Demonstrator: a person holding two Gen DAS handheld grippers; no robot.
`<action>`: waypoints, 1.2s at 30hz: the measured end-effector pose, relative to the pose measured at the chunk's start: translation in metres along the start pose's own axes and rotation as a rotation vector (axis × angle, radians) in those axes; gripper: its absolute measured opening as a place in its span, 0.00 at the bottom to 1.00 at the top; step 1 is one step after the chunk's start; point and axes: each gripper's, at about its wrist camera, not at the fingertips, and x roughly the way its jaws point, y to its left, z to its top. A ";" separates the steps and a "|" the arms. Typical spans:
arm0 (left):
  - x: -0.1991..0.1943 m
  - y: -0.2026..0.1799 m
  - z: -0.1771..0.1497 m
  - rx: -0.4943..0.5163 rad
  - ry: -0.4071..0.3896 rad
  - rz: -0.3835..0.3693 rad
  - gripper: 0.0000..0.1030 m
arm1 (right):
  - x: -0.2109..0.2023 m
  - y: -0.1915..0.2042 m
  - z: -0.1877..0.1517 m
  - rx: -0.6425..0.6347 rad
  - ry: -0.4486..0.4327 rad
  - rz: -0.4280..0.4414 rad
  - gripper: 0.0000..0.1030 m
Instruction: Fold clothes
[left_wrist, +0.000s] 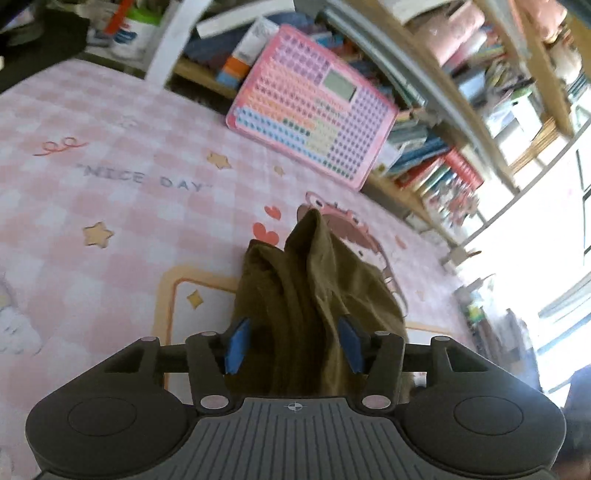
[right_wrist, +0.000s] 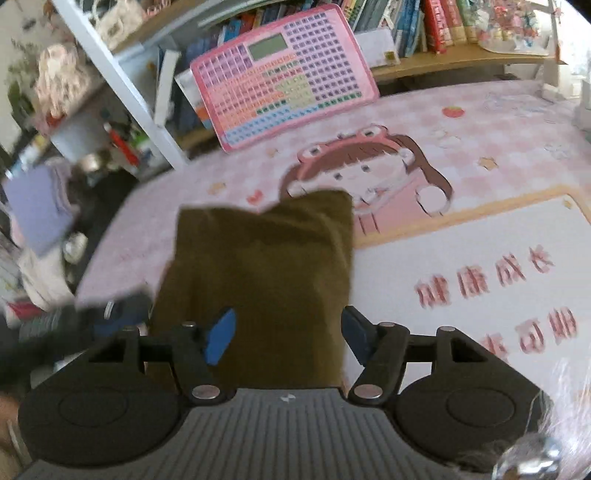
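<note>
Lying on one pink mat (left_wrist: 110, 206), one olive garment (left_wrist: 314, 295), between two grippers' parted jaws

The pink mat (right_wrist: 461, 258) lies bare to the right of the olive garment (right_wrist: 266, 266). A pink keyboard toy (right_wrist: 284, 74) leans along its far edge, seemingly against crowded bookshelves (left_wrist: 443, 110).

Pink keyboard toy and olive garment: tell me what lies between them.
Only bare printed mat, in the right wrist view: its cartoon girl sits between the pink keyboard toy and the olive garment.
</note>
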 end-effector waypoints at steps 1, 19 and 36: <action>0.003 -0.005 0.002 0.025 -0.010 -0.008 0.26 | 0.004 0.000 -0.004 0.009 0.017 -0.011 0.60; 0.004 0.016 0.012 0.111 0.035 -0.015 0.24 | 0.028 0.008 -0.022 0.039 0.085 -0.060 0.59; 0.007 0.036 -0.003 -0.046 0.125 -0.002 0.67 | 0.029 -0.023 -0.014 0.352 0.073 0.062 0.57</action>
